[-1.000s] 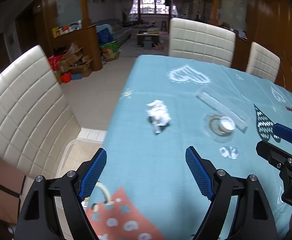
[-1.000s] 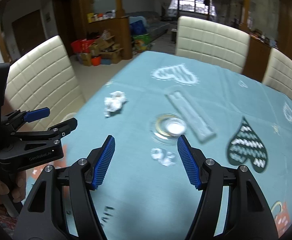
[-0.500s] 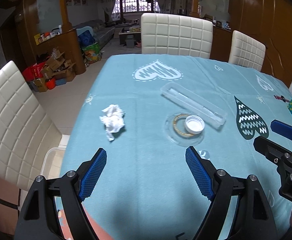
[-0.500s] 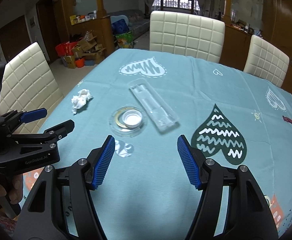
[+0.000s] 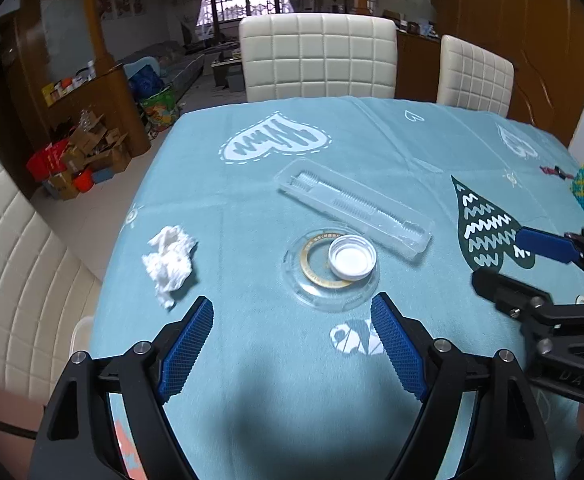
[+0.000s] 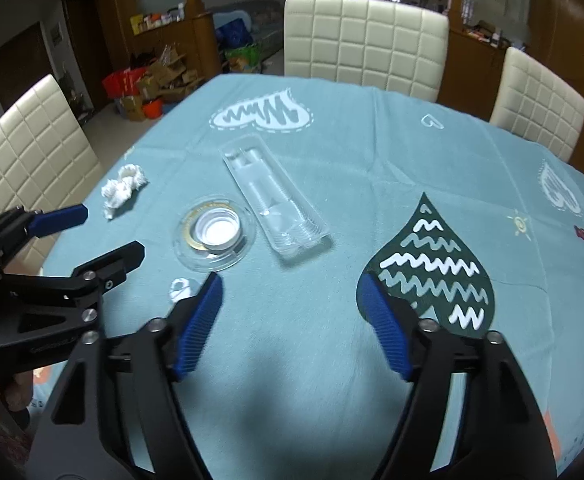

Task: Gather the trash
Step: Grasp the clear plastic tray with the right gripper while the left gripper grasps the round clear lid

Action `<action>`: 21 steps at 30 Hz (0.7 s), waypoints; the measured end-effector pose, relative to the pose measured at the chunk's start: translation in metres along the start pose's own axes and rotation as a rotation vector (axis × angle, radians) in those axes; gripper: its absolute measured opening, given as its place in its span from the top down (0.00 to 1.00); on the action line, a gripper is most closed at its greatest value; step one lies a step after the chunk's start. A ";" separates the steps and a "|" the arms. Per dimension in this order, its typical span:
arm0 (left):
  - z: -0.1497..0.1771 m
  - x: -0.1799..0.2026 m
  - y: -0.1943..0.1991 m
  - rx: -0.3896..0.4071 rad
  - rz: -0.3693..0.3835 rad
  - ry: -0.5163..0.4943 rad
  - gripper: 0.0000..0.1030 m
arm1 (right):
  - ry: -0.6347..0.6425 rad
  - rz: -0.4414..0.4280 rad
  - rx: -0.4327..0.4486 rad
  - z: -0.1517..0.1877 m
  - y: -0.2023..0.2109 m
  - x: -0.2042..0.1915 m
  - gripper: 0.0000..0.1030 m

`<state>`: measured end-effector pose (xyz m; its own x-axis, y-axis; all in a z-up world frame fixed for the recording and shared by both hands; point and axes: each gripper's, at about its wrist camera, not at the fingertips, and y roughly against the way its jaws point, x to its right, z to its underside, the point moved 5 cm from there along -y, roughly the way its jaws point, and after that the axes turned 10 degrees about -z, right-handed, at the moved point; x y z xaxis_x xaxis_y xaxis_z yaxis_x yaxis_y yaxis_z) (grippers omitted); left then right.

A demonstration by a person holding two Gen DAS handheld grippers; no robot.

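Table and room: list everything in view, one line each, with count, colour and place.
crumpled tissue: one, white, left part of the table.
clear round lid: one, transparent with gold ring, table centre.
bottle cap: one, white, resting in the clear round lid.
clear plastic tray: one, transparent, long, just beyond the lid.
tablecloth: one, teal with heart prints.
chairs: three, cream, around the table.
cardboard boxes: several, brown, on the floor at left.
left gripper: black with blue pads, open, empty.
right gripper: same, jaws just opened wider, empty.
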<state>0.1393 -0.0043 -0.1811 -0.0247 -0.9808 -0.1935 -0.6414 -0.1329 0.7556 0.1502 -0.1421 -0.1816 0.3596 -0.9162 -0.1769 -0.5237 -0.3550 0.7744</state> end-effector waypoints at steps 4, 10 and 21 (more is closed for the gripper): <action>-0.006 0.004 -0.015 -0.007 -0.015 -0.025 0.23 | 0.042 0.014 -0.025 -0.008 -0.021 0.009 0.23; -0.010 0.005 -0.042 -0.037 -0.031 -0.028 0.23 | 0.076 -0.015 -0.082 -0.020 -0.060 0.024 0.23; -0.008 0.009 -0.054 -0.048 -0.031 -0.036 0.23 | 0.136 -0.057 -0.110 -0.029 -0.093 0.023 0.51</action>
<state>0.1798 -0.0073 -0.2192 -0.0330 -0.9704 -0.2392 -0.6045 -0.1712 0.7780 0.2297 -0.1243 -0.2398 0.4908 -0.8592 -0.1444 -0.4146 -0.3761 0.8287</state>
